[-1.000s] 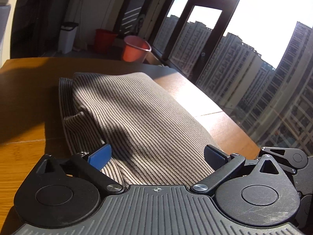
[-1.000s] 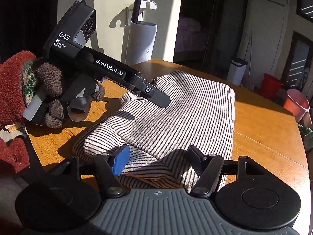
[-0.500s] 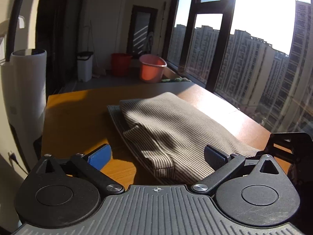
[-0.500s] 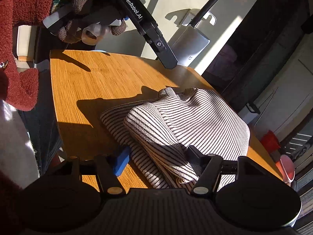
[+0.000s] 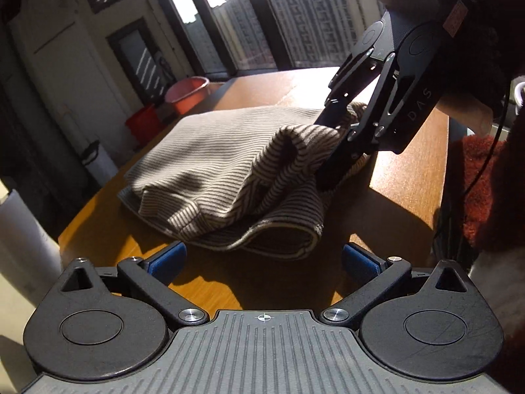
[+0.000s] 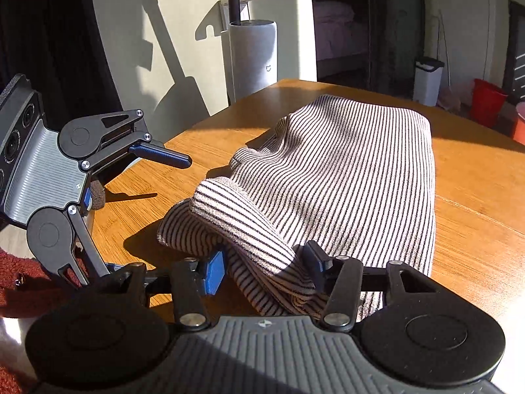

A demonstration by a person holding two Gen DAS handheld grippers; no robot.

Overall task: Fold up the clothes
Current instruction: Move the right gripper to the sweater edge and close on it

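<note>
A brown-and-white striped garment (image 6: 344,177) lies folded on the wooden table (image 6: 475,180), with a thick rolled fold at its near end. My right gripper (image 6: 264,266) has that fold between its jaws, which are closing, and both pads touch the cloth. The left wrist view shows the right gripper (image 5: 338,151) sunk into the garment (image 5: 213,164), whose edge bunches up towards it. My left gripper (image 5: 262,261) stands wide open just short of the garment's hem, nothing between its fingers. One of its fingers (image 6: 164,157) shows at the left of the right wrist view.
A person's red fleece sleeve (image 5: 485,197) is at the right. Off the table's far side stand a white cylindrical appliance (image 6: 252,55), a white bin (image 6: 426,78), a red bucket (image 6: 485,101) and a pink basin (image 5: 187,93). Bare table (image 5: 403,180) lies right of the garment.
My left gripper swung round and rolled, coming low to the table at the garment's end and facing the right gripper. The right gripper's jaws narrowed onto the rolled fold.
</note>
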